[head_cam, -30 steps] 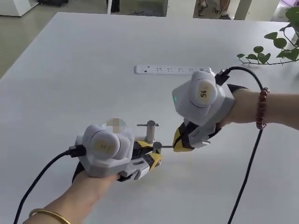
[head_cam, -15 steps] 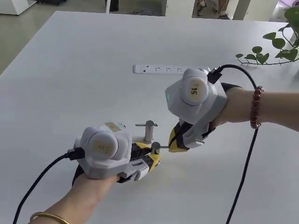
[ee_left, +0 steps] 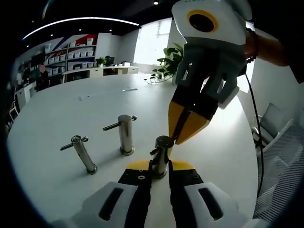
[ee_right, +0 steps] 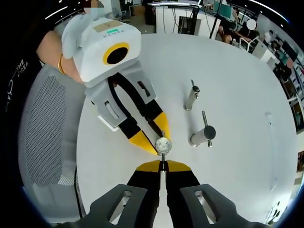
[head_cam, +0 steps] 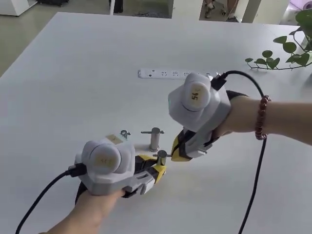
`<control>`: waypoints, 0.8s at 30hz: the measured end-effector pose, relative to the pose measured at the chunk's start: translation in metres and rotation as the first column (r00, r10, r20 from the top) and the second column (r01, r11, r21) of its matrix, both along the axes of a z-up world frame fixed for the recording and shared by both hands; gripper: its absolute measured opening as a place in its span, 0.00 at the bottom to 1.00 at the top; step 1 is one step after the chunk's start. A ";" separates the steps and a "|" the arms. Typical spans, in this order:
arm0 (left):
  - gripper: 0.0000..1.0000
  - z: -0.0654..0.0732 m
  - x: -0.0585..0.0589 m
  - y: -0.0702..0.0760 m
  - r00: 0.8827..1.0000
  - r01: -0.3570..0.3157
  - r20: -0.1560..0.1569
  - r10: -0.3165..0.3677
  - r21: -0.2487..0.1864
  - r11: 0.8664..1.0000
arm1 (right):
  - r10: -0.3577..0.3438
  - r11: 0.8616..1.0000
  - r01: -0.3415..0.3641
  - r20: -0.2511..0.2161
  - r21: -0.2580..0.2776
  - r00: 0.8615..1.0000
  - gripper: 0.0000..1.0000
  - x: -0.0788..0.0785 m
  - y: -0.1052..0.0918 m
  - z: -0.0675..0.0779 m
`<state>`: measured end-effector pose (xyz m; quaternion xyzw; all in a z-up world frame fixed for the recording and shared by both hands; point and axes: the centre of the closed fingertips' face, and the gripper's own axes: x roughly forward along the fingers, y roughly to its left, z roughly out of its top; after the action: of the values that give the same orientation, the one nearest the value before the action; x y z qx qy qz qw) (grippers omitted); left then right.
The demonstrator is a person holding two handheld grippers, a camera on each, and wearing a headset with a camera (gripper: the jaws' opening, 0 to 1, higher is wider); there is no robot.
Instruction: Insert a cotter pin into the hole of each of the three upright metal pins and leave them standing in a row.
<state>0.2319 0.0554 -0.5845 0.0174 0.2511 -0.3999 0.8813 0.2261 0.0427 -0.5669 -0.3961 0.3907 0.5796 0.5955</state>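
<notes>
Three metal pins stand on the white table. My left gripper is shut on the nearest pin and holds it upright. From the opposite side my right gripper is shut on a thin cotter pin whose shaft reaches this pin's head. A short stub shows on the pin's far side in the left gripper view. The middle pin and the far pin each carry a cotter pin crosswise.
A white power strip lies further back on the table. A trailing green plant reaches over the right edge. Black cables run from both grippers across the table near me.
My right gripper has moved left and closer to the pin held by the left gripper. The left gripper has dropped slightly, and the far pin has come out from behind it.
</notes>
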 end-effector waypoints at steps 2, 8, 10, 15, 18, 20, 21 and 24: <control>0.12 0.000 0.000 0.000 1.000 -0.002 0.000 0.002 -0.001 1.000 | -0.005 1.000 0.005 -0.001 0.007 1.000 0.00 0.000 0.002 0.000; 0.12 0.000 0.000 -0.001 1.000 -0.006 -0.004 0.006 -0.005 1.000 | -0.033 0.998 0.034 -0.012 0.054 0.999 0.00 0.001 0.010 0.003; 0.12 0.000 0.000 -0.001 1.000 -0.006 -0.005 0.006 -0.004 1.000 | -0.027 0.998 0.027 -0.006 0.058 1.000 0.03 0.000 0.010 0.007; 0.12 0.000 0.000 0.000 1.000 -0.008 -0.006 0.008 -0.005 1.000 | -0.040 0.998 0.040 0.005 0.057 0.999 0.08 0.002 0.005 0.012; 0.12 0.001 0.000 0.000 1.000 -0.010 -0.005 0.010 -0.005 1.000 | -0.042 0.998 0.041 0.007 0.052 0.999 0.08 0.000 0.001 0.011; 0.12 0.000 0.000 0.000 1.000 -0.010 -0.005 0.010 -0.006 1.000 | -0.034 0.999 0.033 0.012 0.039 0.999 0.07 -0.001 -0.003 0.009; 0.12 0.000 0.000 0.000 1.000 -0.010 -0.005 0.010 -0.006 1.000 | -0.032 0.999 0.032 0.013 0.034 0.999 0.06 -0.001 -0.004 0.009; 0.12 0.000 0.000 -0.001 1.000 -0.012 -0.006 0.012 -0.008 1.000 | -0.026 0.999 0.025 0.021 0.030 0.999 0.05 0.000 -0.006 0.007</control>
<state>0.2320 0.0546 -0.5843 0.0114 0.2522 -0.3957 0.8830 0.2260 0.0363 -0.5596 -0.3884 0.3807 0.5733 0.6129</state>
